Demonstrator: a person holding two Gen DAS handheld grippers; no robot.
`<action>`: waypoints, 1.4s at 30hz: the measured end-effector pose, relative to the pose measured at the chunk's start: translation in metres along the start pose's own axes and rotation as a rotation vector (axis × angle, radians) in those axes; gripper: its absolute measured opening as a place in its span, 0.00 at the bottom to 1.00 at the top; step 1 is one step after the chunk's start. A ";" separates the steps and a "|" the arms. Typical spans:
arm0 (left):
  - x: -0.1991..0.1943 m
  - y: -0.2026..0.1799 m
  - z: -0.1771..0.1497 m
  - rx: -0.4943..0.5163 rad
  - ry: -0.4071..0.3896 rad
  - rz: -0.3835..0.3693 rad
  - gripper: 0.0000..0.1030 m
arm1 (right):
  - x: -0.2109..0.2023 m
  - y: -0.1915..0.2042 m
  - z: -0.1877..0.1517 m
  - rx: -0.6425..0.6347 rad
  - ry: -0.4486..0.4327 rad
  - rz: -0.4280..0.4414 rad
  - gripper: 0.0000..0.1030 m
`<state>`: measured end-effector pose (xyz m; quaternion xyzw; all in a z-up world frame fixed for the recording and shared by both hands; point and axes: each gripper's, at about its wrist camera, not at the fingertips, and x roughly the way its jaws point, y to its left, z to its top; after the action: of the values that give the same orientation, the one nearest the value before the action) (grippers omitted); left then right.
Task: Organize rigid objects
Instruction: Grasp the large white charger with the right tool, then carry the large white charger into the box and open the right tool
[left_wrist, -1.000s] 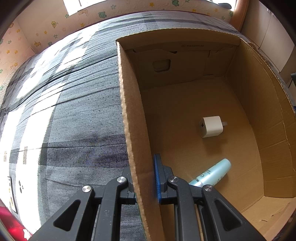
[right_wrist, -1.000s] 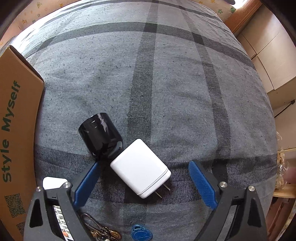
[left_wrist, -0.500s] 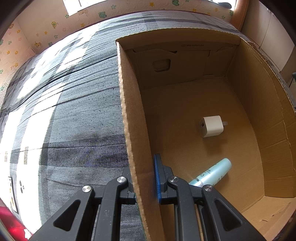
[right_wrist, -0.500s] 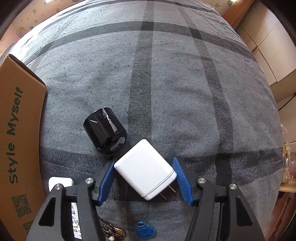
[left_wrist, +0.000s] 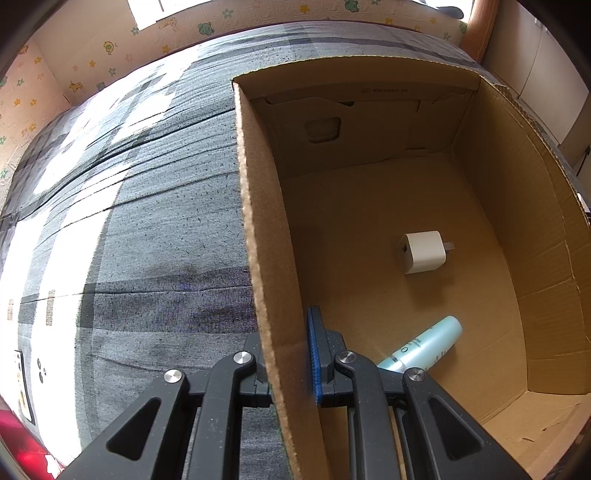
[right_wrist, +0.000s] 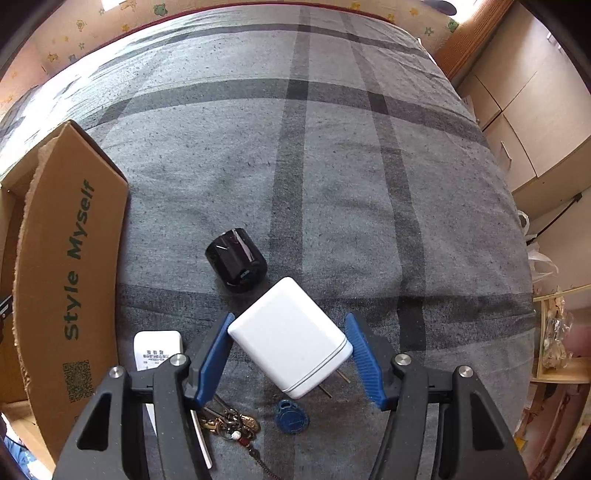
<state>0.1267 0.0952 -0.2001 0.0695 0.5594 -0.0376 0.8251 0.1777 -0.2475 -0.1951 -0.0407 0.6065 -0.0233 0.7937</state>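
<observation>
The right gripper (right_wrist: 290, 356) pinches the big white charger (right_wrist: 290, 338) by two opposite corners, its prongs pointing down toward the grey bedspread (right_wrist: 332, 166). That diagonal hold looks risky to me: the smooth block could twist between the blue pads (right_wrist: 364, 360) and drop onto the keys (right_wrist: 231, 424) or blue tag (right_wrist: 291, 417) below. The left gripper (left_wrist: 286, 354) is clamped on the side wall of the cardboard box (left_wrist: 266, 258), where a small charger (left_wrist: 423, 251) and a teal tube (left_wrist: 428, 345) lie; a tug there could tip the box.
</observation>
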 end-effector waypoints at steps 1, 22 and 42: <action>0.000 0.001 0.000 0.001 -0.001 0.000 0.14 | -0.005 0.003 0.001 -0.008 -0.007 -0.002 0.64; 0.004 0.011 -0.004 -0.018 -0.004 -0.021 0.14 | -0.091 0.121 0.006 -0.212 -0.129 0.126 0.64; 0.006 0.009 -0.007 -0.019 -0.006 -0.016 0.14 | -0.071 0.220 -0.006 -0.305 -0.116 0.234 0.64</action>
<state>0.1241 0.1048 -0.2077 0.0571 0.5580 -0.0389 0.8270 0.1502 -0.0228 -0.1494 -0.0912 0.5569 0.1636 0.8092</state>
